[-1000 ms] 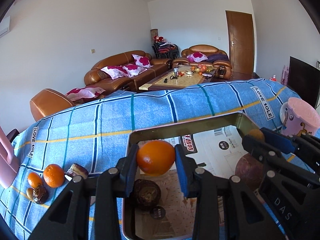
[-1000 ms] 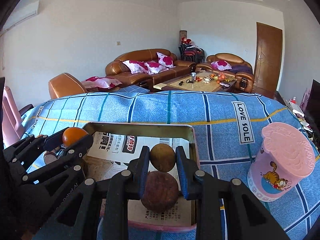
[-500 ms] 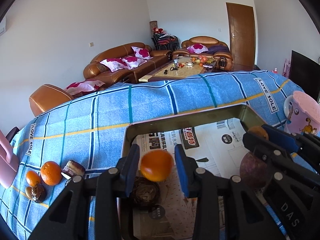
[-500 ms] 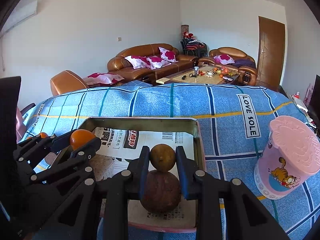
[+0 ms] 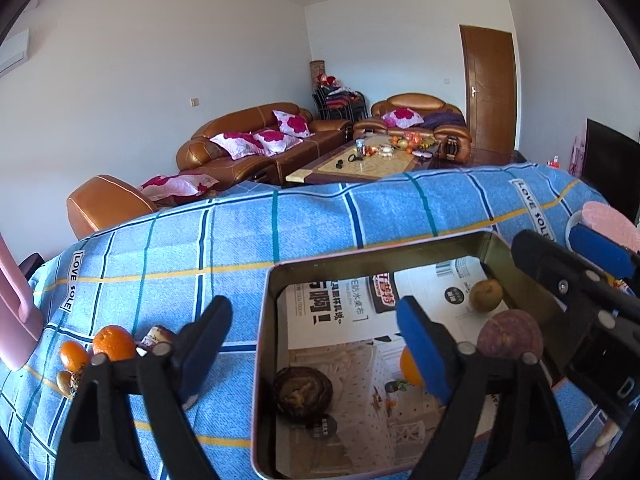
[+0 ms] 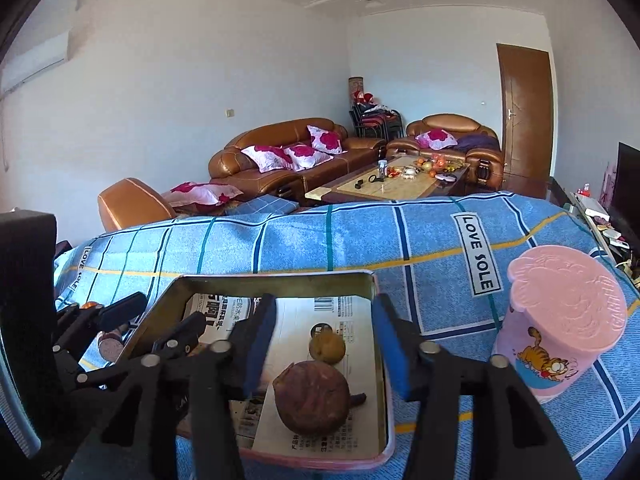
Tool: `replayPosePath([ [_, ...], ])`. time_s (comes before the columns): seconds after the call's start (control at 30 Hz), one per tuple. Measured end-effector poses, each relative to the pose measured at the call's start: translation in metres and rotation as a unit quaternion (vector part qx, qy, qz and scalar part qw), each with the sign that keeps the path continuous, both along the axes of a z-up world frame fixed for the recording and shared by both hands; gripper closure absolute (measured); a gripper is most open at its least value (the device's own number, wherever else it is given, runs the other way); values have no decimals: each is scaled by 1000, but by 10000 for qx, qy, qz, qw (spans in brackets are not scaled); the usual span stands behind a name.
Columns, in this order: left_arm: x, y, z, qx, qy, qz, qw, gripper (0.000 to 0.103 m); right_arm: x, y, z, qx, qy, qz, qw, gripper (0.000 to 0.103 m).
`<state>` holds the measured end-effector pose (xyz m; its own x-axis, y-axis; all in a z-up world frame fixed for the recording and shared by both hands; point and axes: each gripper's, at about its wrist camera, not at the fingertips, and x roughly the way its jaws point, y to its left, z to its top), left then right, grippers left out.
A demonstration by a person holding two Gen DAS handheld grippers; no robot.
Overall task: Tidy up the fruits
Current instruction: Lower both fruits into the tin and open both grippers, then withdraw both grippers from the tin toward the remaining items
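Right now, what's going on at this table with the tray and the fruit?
A person with a gripper in each hand is sorting fruit into a paper-lined metal tray on the blue plaid cloth. Both grippers' jaws have just been opening. The left gripper has let go of an orange, now in the tray. The right gripper stands open over a brown-purple fruit lying beside a small yellowish fruit. A few small oranges wait on the cloth left of the tray.

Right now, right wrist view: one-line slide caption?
Right gripper open over the paper-lined tin, just released reddish-brown fruit beside small brown fruit.
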<state>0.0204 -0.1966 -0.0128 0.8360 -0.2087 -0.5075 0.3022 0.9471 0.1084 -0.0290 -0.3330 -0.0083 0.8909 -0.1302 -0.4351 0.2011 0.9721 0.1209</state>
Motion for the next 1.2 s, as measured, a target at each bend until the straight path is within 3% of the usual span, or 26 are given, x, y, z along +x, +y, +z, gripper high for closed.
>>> replayPosePath([
  [0.07,-4,5,5,-90,-171,27,9998,0,-6,-3,5,44,-196,-62,9998,29],
  [0.43,-16,39,14,-315,-430,213,9984,0,-17,6,7,-194,-541,-107,9983,25],
  [0.63,-18,61,9,-231,-514,420,9975,0,-18,24,6,-630,-577,-83,9963,24],
  [0.83,-19,85,8,-455,-413,551,9966,0,-25,22,8,-611,-614,-435,9953,24],
  [1.2,-15,117,1,-362,-180,607,9973,0,-37,37,6,-409,-403,-623,9964,24],
])
